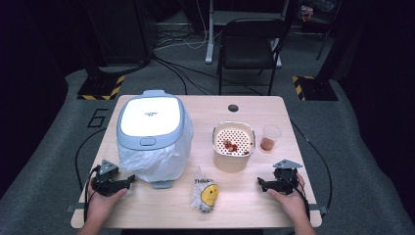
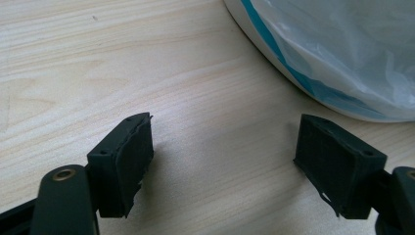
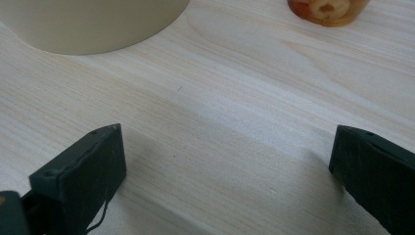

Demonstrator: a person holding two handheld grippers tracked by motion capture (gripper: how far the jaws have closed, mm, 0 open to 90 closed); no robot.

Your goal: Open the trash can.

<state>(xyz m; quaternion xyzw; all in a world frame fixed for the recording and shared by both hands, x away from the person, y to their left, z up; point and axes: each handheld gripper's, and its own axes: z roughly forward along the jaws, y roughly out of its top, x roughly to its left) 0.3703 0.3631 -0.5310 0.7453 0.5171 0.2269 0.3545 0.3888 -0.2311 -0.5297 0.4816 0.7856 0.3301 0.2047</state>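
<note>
A lidded bin (image 1: 150,123) with a white plastic liner (image 1: 155,159) stands on the left half of the wooden table (image 1: 244,205). Its lined base (image 2: 337,54) fills the upper right of the left gripper view. A cream strainer bowl (image 1: 233,146) holds some red bits, and its wall (image 3: 93,22) rises at the top left of the right gripper view. To its right stands a clear cup (image 1: 269,137) with orange liquid (image 3: 327,10). A clear bag with a yellow smiley (image 1: 204,192) lies near the front edge. My left gripper (image 1: 128,179) (image 2: 222,166) rests open at front left. My right gripper (image 1: 260,183) (image 3: 227,178) rests open at front right.
A round cable hole (image 1: 233,107) sits near the table's far edge. Behind the table stand a black chair (image 1: 249,44) and stands with yellow-black striped bases (image 1: 100,88). Cables trail over the grey floor.
</note>
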